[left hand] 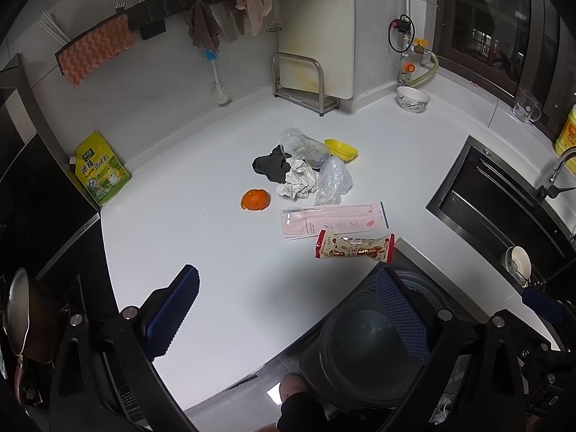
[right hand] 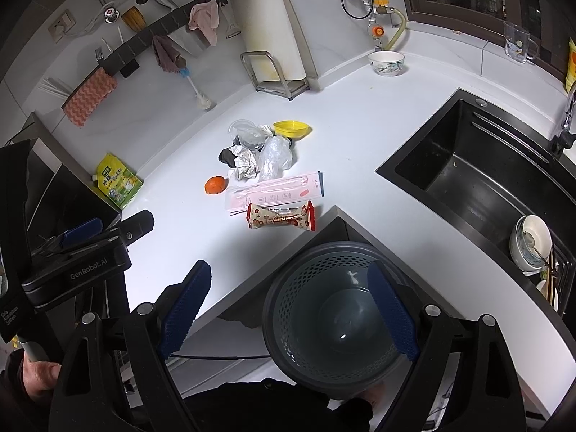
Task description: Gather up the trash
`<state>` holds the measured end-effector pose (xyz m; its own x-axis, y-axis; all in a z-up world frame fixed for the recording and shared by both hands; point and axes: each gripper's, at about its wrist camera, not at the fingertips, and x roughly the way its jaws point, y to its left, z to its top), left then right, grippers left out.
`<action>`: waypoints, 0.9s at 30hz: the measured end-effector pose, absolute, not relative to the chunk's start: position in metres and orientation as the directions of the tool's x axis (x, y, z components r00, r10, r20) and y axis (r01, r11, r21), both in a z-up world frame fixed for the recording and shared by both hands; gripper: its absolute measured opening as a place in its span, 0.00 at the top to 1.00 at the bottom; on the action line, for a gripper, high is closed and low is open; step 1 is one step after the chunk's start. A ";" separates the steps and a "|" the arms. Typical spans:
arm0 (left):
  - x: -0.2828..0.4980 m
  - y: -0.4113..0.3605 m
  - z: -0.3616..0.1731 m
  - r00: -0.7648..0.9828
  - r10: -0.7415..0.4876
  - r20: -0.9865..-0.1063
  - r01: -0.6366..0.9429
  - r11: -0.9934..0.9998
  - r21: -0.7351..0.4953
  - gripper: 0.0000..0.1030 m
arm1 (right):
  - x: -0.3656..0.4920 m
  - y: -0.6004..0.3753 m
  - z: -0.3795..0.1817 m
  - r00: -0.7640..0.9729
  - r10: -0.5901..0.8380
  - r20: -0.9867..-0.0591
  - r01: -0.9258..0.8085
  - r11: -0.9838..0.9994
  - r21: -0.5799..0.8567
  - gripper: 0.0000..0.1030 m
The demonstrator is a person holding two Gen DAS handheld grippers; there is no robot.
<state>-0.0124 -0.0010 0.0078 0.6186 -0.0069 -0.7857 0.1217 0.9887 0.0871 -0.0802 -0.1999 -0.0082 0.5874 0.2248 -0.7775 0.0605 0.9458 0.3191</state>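
Observation:
Trash lies mid-counter: a red-and-cream snack wrapper point(left hand: 354, 248) point(right hand: 281, 217), a pink flat package point(left hand: 333, 220) point(right hand: 275, 190), an orange peel point(left hand: 255, 199) point(right hand: 216, 184), crumpled paper point(left hand: 298, 180) point(right hand: 244, 162), a black rag point(left hand: 271, 167), a clear plastic bag point(left hand: 333, 180) point(right hand: 275, 154), a clear cup point(left hand: 302, 145) point(right hand: 246, 133) and a yellow dish point(left hand: 340, 149) point(right hand: 291, 129). A grey perforated bin point(left hand: 367, 345) point(right hand: 334, 316) stands on the floor below the counter corner. My left gripper point(left hand: 288, 309) and right gripper point(right hand: 291, 302) hang open and empty, well short of the trash.
A black sink point(right hand: 468, 165) sits to the right, with bowls point(right hand: 532, 241) at its near end. A green-yellow pouch point(left hand: 100, 172) leans at the left by the stove. A patterned bowl point(left hand: 413, 99), a metal rack point(left hand: 306, 82) and a glass mug point(left hand: 525, 106) stand at the back.

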 end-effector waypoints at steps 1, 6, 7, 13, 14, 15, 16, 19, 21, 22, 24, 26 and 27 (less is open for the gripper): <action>-0.012 -0.001 0.008 0.618 -0.007 -0.786 0.122 0.989 0.087 0.06 | -0.081 -0.200 -0.008 0.589 0.225 -0.776 0.061 0.946 0.320 0.18; -0.013 -0.002 0.009 0.618 -0.007 -0.786 0.120 0.989 0.085 0.06 | -0.081 -0.201 -0.007 0.591 0.226 -0.775 0.060 0.945 0.321 0.18; -0.013 -0.002 0.009 0.618 -0.007 -0.786 0.119 0.989 0.085 0.06 | -0.081 -0.201 -0.007 0.591 0.226 -0.775 0.059 0.945 0.320 0.18; -0.016 -0.003 0.011 0.616 -0.009 -0.788 0.114 0.990 0.078 0.06 | -0.083 -0.201 -0.006 0.595 0.229 -0.770 0.053 0.945 0.322 0.18; -0.016 -0.001 0.011 0.615 -0.010 -0.788 0.113 0.991 0.076 0.06 | -0.083 -0.201 -0.006 0.596 0.229 -0.770 0.052 0.945 0.322 0.18; -0.016 -0.001 0.011 0.615 -0.010 -0.788 0.112 0.991 0.075 0.06 | -0.083 -0.200 -0.005 0.596 0.230 -0.769 0.052 0.945 0.322 0.18; -0.015 0.000 0.010 0.615 -0.010 -0.788 0.111 0.991 0.074 0.06 | -0.083 -0.201 -0.006 0.596 0.230 -0.769 0.052 0.945 0.323 0.18; -0.015 0.001 0.010 0.614 -0.009 -0.789 0.110 0.991 0.074 0.06 | -0.082 -0.199 -0.006 0.597 0.232 -0.768 0.049 0.945 0.324 0.18; -0.015 0.001 0.010 0.614 -0.008 -0.789 0.109 0.991 0.075 0.06 | -0.082 -0.198 -0.006 0.595 0.236 -0.768 0.048 0.944 0.327 0.18; -0.015 0.002 0.010 0.614 -0.008 -0.789 0.109 0.991 0.075 0.06 | -0.081 -0.197 -0.007 0.594 0.238 -0.768 0.047 0.943 0.329 0.18; -0.014 0.004 0.009 0.612 -0.008 -0.791 0.108 0.992 0.073 0.06 | -0.079 -0.197 -0.008 0.593 0.244 -0.768 0.043 0.942 0.332 0.18; -0.013 0.008 0.006 0.608 -0.009 -0.794 0.107 0.992 0.070 0.06 | -0.077 -0.196 -0.010 0.593 0.255 -0.764 0.035 0.940 0.340 0.18; -0.012 0.010 0.004 0.603 -0.009 -0.797 0.106 0.992 0.069 0.06 | -0.076 -0.195 -0.012 0.592 0.261 -0.763 0.031 0.938 0.346 0.18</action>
